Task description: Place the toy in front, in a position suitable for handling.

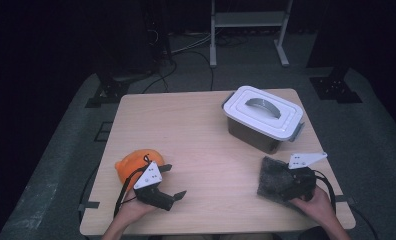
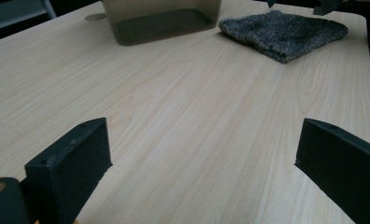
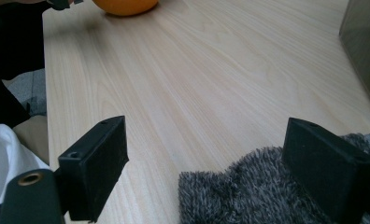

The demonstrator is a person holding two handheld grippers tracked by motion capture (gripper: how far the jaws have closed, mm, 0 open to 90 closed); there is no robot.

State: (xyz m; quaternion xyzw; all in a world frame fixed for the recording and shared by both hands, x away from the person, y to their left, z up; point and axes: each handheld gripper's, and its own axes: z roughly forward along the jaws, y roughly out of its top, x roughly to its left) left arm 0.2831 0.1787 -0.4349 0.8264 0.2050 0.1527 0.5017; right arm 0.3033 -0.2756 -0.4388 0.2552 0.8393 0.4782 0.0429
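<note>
My left claw (image 1: pixel 172 181) gapes wide and empty over the near-left worktop (image 1: pixel 201 135), just beside the orange plush (image 1: pixel 131 162). My right claw (image 3: pixel 206 163) spreads wide across the grey cloth's (image 1: pixel 273 175) near edge, near the lidded bin (image 1: pixel 262 118).

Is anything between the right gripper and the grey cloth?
Nothing visible. The right gripper is open directly over the grey cloth, one jaw on its fuzzy edge. The lidded box sits farther back.
</note>
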